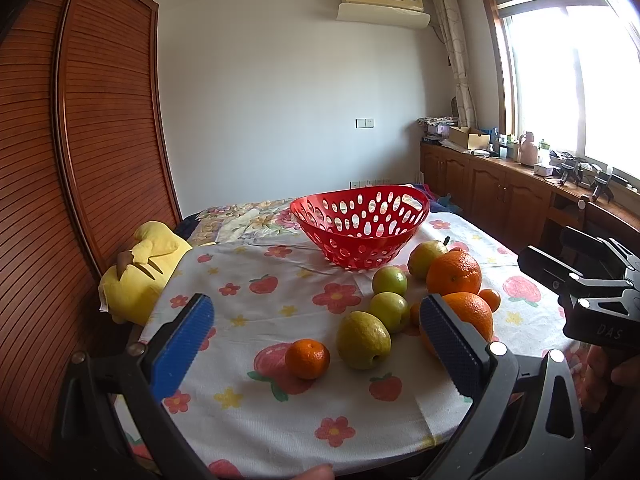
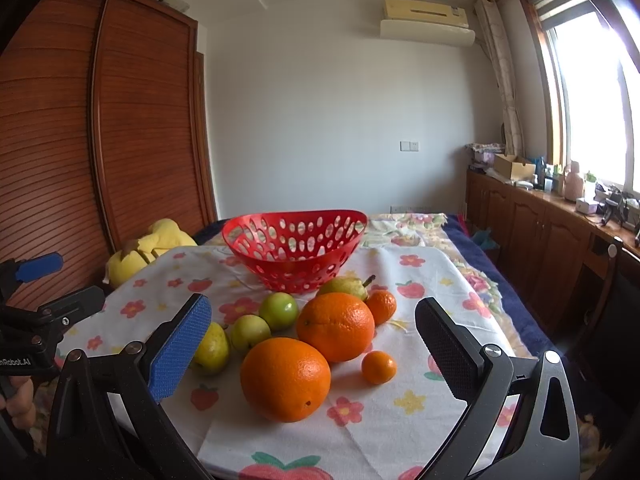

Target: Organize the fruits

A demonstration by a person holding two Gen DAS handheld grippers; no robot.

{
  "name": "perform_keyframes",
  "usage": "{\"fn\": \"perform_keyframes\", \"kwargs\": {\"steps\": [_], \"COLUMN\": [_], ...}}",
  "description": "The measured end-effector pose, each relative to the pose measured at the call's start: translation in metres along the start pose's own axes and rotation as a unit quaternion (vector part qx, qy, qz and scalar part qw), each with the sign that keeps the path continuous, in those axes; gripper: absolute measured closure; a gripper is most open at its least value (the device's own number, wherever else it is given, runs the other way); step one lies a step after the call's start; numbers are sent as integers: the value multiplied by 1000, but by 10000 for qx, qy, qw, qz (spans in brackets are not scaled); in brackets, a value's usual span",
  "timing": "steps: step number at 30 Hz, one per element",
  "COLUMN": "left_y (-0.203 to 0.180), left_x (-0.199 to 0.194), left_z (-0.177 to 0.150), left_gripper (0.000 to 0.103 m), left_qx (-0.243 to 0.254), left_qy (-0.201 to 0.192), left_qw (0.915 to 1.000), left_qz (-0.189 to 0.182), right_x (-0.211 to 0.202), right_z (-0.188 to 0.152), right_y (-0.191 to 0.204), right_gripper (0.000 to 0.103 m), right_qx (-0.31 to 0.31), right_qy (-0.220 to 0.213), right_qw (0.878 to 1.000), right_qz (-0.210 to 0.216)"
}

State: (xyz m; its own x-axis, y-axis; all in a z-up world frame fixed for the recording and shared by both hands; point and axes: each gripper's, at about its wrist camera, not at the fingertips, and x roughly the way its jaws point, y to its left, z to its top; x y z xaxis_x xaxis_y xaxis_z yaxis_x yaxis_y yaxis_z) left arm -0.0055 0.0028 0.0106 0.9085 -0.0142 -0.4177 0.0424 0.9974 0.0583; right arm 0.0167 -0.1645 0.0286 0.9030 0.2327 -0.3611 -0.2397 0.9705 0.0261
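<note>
A red perforated basket [image 1: 360,236] [image 2: 296,264] stands at the back of the flowered tablecloth [image 1: 280,420], and nothing shows inside it. In front of it lie loose fruits. A small mandarin [image 1: 307,359] and a yellow-green pear [image 1: 363,340] lie just ahead of my open left gripper [image 1: 316,304]. My right gripper [image 2: 314,306] is open too, above a big orange [image 2: 285,379]. A second orange [image 2: 336,326], two green apples [image 2: 279,310] [image 2: 250,331], another pear [image 2: 346,285] and two mandarins [image 2: 379,367] [image 2: 381,306] sit around it. Neither gripper holds anything.
A yellow plush toy [image 1: 140,268] lies at the cloth's left edge against a wooden slatted wardrobe [image 1: 100,140]. A low wooden cabinet [image 1: 500,188] with clutter runs under the window on the right. The right gripper's body [image 1: 592,292] hangs right of the fruit.
</note>
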Motion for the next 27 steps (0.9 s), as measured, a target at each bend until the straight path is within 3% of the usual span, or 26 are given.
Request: {"fn": "perform_keyframes", "kwargs": {"steps": [27], "left_y": [-2], "left_x": [-7], "left_z": [4], "left_gripper": [0], "left_qx": [27], "left_qy": [-41], "left_qw": [10000], "left_qz": [-43], "right_x": [2], "right_z": [0], "right_y": [1], "right_gripper": [0], "right_qx": [12], "right_qy": [-1], "right_qw": [10000], "right_qz": [14]}}
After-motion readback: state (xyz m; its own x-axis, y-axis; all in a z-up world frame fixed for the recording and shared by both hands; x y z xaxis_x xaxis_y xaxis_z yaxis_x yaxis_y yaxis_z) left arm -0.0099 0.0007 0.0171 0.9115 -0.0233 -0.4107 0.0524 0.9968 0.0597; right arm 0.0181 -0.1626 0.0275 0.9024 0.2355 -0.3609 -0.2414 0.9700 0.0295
